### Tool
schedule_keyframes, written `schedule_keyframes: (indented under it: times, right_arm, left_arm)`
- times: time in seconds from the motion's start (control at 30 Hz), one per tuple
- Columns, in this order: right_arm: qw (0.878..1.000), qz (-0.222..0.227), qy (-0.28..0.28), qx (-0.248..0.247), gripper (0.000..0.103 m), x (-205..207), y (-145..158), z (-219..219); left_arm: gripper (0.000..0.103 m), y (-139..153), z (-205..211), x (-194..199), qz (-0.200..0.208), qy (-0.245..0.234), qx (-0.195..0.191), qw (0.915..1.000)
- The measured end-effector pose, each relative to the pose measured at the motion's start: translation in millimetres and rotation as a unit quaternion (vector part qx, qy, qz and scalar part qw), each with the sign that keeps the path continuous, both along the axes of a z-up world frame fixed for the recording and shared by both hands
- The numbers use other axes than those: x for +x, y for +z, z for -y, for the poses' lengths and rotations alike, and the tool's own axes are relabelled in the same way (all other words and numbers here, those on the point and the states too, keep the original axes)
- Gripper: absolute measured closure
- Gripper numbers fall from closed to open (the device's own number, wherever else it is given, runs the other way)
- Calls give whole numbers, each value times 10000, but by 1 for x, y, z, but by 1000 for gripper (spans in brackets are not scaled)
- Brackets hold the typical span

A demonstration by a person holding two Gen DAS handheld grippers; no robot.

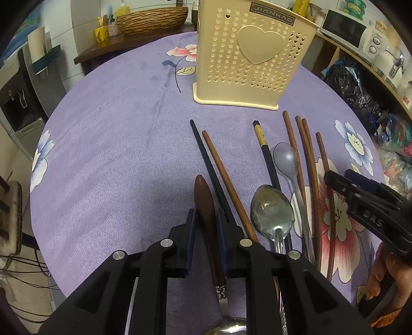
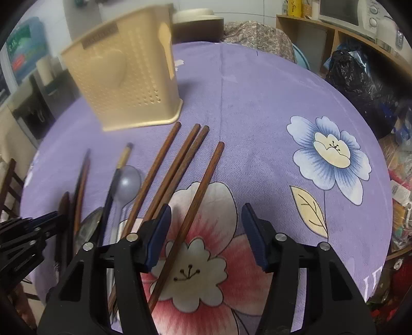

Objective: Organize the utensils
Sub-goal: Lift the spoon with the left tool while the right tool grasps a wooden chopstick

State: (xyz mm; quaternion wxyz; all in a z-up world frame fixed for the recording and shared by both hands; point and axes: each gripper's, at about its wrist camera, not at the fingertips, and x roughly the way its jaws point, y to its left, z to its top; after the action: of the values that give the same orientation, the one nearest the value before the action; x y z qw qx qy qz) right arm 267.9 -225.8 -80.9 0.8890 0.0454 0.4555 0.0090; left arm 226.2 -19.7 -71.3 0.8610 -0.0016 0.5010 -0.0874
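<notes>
A cream perforated utensil holder (image 1: 247, 59) stands upright on the purple floral tablecloth; it also shows in the right wrist view (image 2: 123, 77). In front of it lie several brown chopsticks (image 1: 309, 165), dark chopsticks (image 1: 206, 154), a grey plastic spoon (image 1: 284, 157) and a metal spoon (image 1: 273, 211). My left gripper (image 1: 206, 219) is shut on the brown wooden handle of a spoon (image 1: 204, 203), its metal bowl near the bottom edge. My right gripper (image 2: 206, 219) is open, low over the cloth, with a single brown chopstick (image 2: 198, 201) lying between its jaws, nearer the left jaw.
The round table's cloth (image 1: 116, 154) runs to edges left and right. A woven basket (image 1: 152, 18) sits on a sideboard behind. Shelves with a microwave (image 1: 342, 25) and black bags (image 1: 352, 85) stand right. The right gripper also shows in the left wrist view (image 1: 332, 180).
</notes>
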Motion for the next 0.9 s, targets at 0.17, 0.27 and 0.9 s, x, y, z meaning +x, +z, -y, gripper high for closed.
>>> schedule_keyframes:
  times: [0.17,0.27,0.9]
  right_arm:
    - [9998,8,-166,-97,58,12,0,-4]
    - [9996,7,-234,-173,70,23,2,-6]
    - [9862,863,232,1394,95,20,56,40]
  left_arm:
    - [81,0,2,7,-16,-3,110,9999]
    - [81,-1,6,10,39,-33,241,9997]
    - [87,54,-21,2,895,55,-237,9957]
